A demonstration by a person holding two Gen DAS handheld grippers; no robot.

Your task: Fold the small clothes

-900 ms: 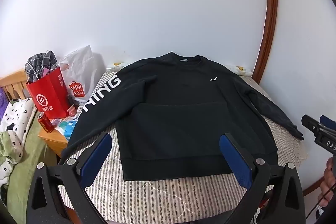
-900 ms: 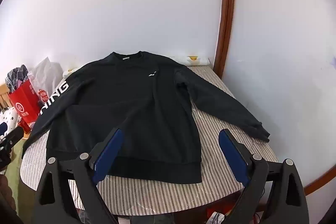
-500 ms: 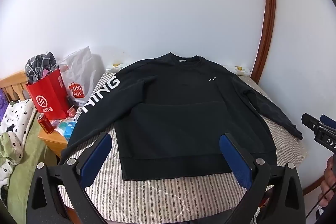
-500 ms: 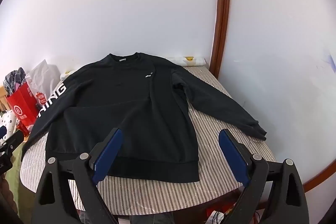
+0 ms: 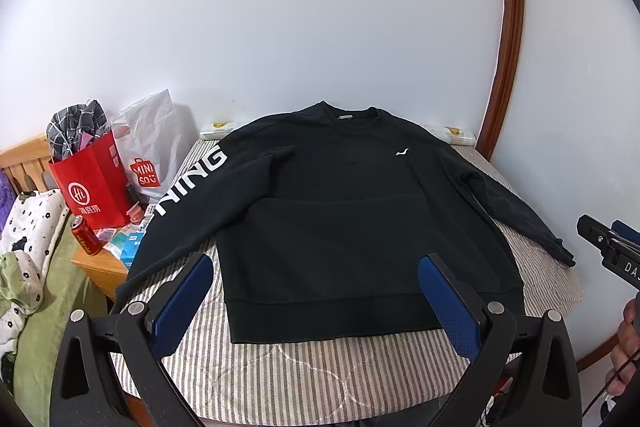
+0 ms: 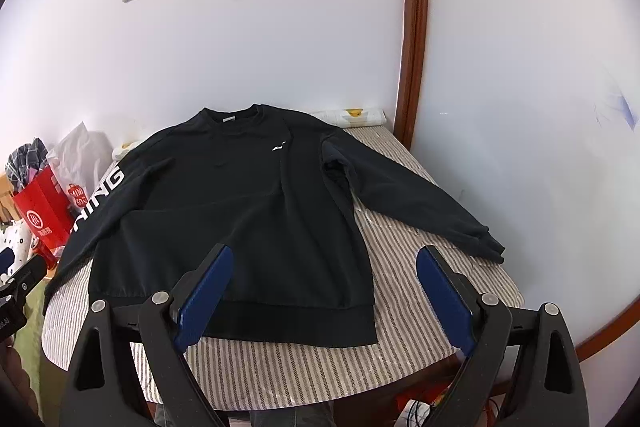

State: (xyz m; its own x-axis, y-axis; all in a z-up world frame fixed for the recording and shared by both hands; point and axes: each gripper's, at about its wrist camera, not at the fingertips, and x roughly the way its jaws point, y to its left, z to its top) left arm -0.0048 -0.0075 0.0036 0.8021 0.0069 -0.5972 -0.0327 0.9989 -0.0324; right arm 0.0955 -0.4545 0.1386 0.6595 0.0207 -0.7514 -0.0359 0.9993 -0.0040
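While the black sweatshirt (image 5: 360, 219) lies spread flat and face up on the striped tabletop (image 5: 320, 379), nothing of the folding looks done yet: both sleeves are stretched out to the sides, the hem is straight and unturned, and the collar sits at the far end from both claws. Every fold is left, by my reading, starting most likely with a sleeve or a side being brought over the body.

It is a dark, long-sleeved crew-neck with a small white mark on the chest, large white letters running down one sleeve (image 5: 192, 183), and a faint crease across the middle of the body. That lettered sleeve hangs past the tabletop edge ahead and outward of the left claw (image 5: 316, 299); the plain sleeve (image 6: 420, 203) reaches ahead of the right claw (image 6: 324, 291), its cuff just beyond the outer finger.

Both claws are released, jaws spread wide with nothing between the blue pads, hovering short of the hem and angled down at it. The hem lies just ahead of each.

Further out, beyond the left claw's outer side, stand a red paper bag (image 5: 92, 183), a white plastic bag (image 5: 152, 143) and a red can (image 5: 86, 237) on a small wooden stand.
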